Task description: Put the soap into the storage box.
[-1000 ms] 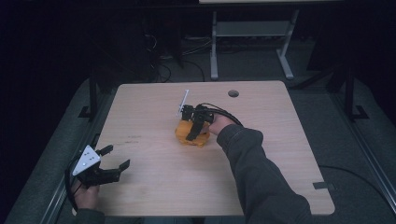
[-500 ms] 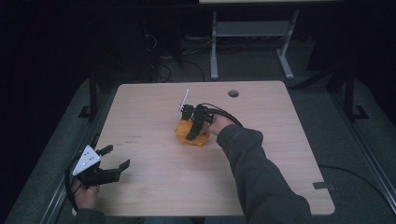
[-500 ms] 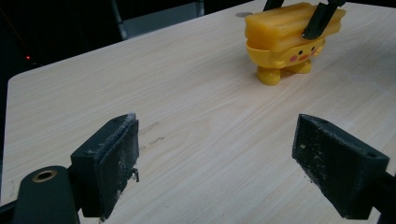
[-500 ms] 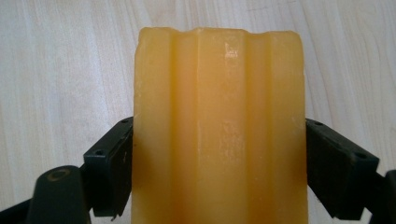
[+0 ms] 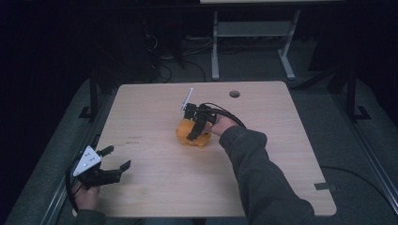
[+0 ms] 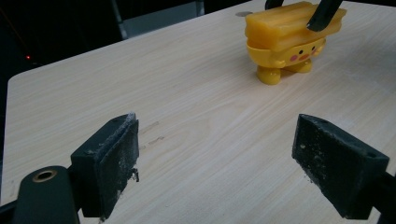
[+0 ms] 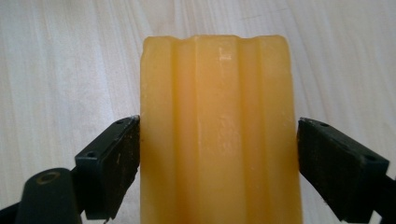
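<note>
Yellow toy (image 6: 286, 42) stands mid-table; right gripper (image 7: 218, 154) straddles its ridged top, jaws barely apart from it, grasp not yet closed. Left gripper (image 5: 109, 165) waits wide, holding nothing, near the table edge (image 5: 141, 213); lift remains.

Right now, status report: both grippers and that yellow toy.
Left gripper open, idle near table edge. Right gripper straddling yellow toy; left pad touching, right pad apart, grip unconfirmed. Toy upright on table. Nothing in the way.

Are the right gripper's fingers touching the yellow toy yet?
Cannot tell. In the right gripper view the fingers flank the yellow toy; left looks against it, right shows a sliver.
</note>
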`<state>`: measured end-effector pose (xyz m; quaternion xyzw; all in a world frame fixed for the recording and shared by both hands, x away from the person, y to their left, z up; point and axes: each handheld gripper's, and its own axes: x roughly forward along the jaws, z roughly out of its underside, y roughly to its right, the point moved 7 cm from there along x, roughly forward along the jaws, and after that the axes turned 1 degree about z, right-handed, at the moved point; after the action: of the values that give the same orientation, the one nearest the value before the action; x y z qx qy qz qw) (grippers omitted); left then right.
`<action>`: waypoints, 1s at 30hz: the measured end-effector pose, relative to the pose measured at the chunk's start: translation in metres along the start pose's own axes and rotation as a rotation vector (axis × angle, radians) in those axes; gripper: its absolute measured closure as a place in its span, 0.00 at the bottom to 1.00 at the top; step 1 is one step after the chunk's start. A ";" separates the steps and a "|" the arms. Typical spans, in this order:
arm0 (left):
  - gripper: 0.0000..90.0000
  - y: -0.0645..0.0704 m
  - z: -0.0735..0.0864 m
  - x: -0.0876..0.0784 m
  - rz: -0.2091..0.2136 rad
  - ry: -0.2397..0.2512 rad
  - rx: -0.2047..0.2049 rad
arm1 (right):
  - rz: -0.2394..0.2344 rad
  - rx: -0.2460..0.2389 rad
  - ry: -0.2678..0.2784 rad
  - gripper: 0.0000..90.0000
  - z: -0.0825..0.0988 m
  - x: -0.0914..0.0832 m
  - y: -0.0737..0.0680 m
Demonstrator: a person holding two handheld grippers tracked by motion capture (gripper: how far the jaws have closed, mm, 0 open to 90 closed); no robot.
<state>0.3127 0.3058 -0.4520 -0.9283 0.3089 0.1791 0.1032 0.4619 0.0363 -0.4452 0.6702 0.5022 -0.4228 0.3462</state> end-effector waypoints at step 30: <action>0.15 0.002 0.000 0.002 0.005 -0.012 0.009 | 0.060 0.051 0.101 0.17 0.034 -0.048 -0.003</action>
<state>0.3126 0.3033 -0.4533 -0.9259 0.3115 0.1838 0.1087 0.4449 -0.0116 -0.4153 0.7142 0.4877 -0.3904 0.3157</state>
